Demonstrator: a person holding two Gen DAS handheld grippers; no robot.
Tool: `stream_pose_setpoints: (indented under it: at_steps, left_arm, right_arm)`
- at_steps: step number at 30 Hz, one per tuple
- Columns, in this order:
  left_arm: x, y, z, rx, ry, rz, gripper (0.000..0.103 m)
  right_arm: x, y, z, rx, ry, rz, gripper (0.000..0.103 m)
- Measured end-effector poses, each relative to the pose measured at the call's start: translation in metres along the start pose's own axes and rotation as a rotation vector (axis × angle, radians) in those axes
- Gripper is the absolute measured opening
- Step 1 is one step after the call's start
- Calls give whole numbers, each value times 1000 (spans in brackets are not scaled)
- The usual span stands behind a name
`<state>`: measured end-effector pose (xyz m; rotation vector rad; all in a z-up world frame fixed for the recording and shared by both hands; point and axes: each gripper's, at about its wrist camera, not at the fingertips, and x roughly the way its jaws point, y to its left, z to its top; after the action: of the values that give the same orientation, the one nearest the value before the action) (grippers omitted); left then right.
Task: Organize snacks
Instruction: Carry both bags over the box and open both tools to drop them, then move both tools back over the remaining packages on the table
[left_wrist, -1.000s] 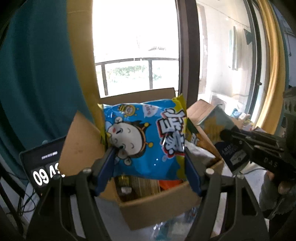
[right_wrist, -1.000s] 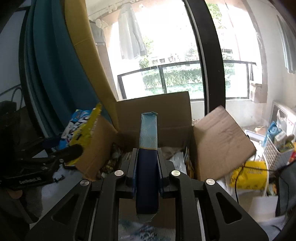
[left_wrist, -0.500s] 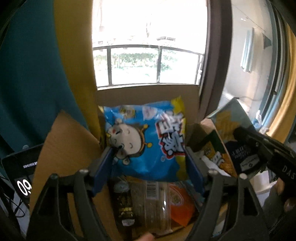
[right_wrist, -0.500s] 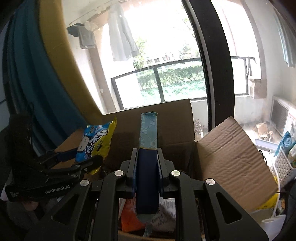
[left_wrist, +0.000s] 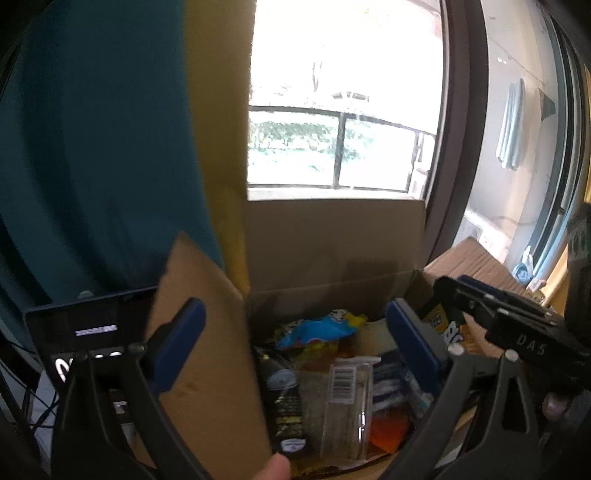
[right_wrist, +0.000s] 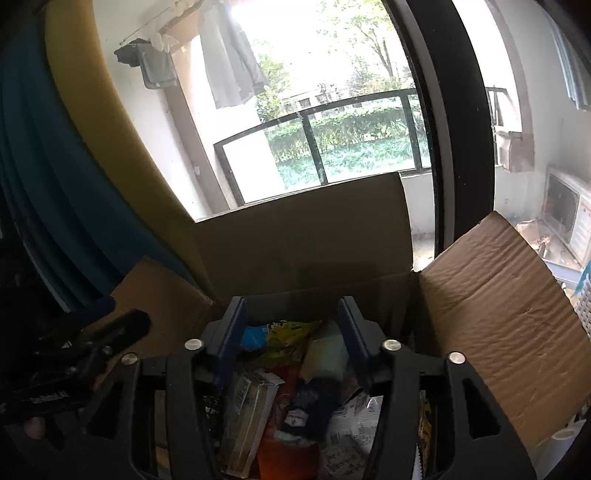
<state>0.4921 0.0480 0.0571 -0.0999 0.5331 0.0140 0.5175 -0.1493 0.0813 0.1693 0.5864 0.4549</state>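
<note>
Snacks lay piled in the cardboard box (left_wrist: 332, 236) below both claws. The blue-and-yellow bag (left_wrist: 317, 328) rested beyond the left claw (left_wrist: 295, 332), whose jaws had just been opening, nothing between them. The dark blue packet (right_wrist: 314, 402) lay under the right claw (right_wrist: 291, 332), jaws likewise just parted.

Left tongs (left_wrist: 295, 332) just opened, empty, above cardboard box (left_wrist: 332, 236)
</note>
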Motion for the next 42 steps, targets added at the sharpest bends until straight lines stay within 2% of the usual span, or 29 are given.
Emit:
stream_pose_setpoints:
  at_steps: [9,25,30,42]
  left_arm:
    - [-34,19,-10,-26,-33,2,99]
    - [-96,18,-44,-25,-75,-14,99]
    - [-111,15,-62,-27,-71,-25,99]
    - [-136,15,-116,-20,-30,-28,99]
  right_arm:
    - [-21,16,-9,-49,-3,-15,55]
    - [-74,31,-46,-61,-9,-42,55]
    - [-91,32,-67,-63,6,-47,55]
    - [-98,34,-136,-111,119,-42,57]
